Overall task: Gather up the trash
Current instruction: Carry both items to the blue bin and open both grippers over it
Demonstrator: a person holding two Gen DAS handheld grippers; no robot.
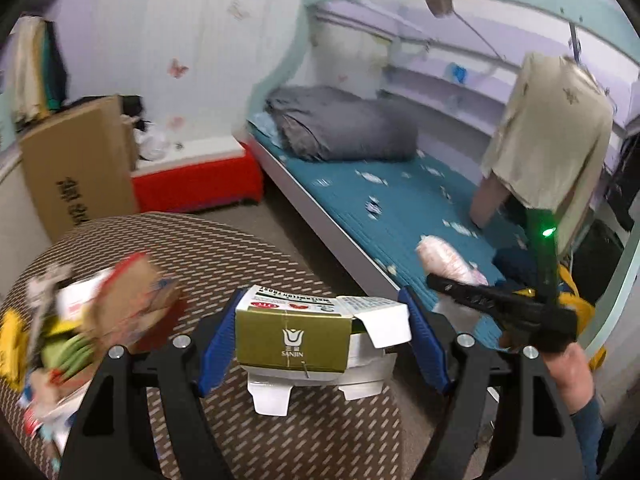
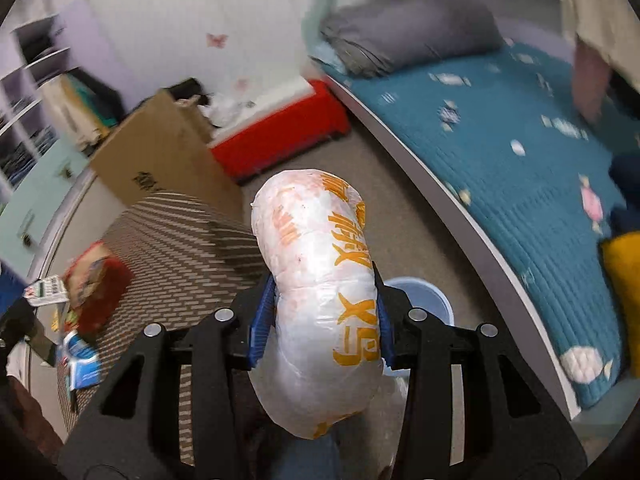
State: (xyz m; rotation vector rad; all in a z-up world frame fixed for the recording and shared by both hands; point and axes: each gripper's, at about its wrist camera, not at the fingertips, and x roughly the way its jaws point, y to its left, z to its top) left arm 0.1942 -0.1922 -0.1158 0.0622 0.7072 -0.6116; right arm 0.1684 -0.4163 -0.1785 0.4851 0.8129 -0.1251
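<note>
This is a bedroom in a home. In the left wrist view a bed point(image 1: 360, 196) with a teal quilted cover runs toward 1 o'clock, a rolled grey duvet point(image 1: 340, 124) at its far end and a beige shirt point(image 1: 552, 132) hanging at 3 o'clock; butterfly stickers point(image 1: 177, 68) dot the pale wall at 11 o'clock. A red box point(image 1: 196, 184), a cardboard carton point(image 1: 76, 172) at 9 o'clock and a round table point(image 1: 224, 256) under a woven brown cloth stand on the carpeted floor beside the bed, and shelves point(image 2: 36, 80) show at 10 o'clock in the right wrist view.
</note>
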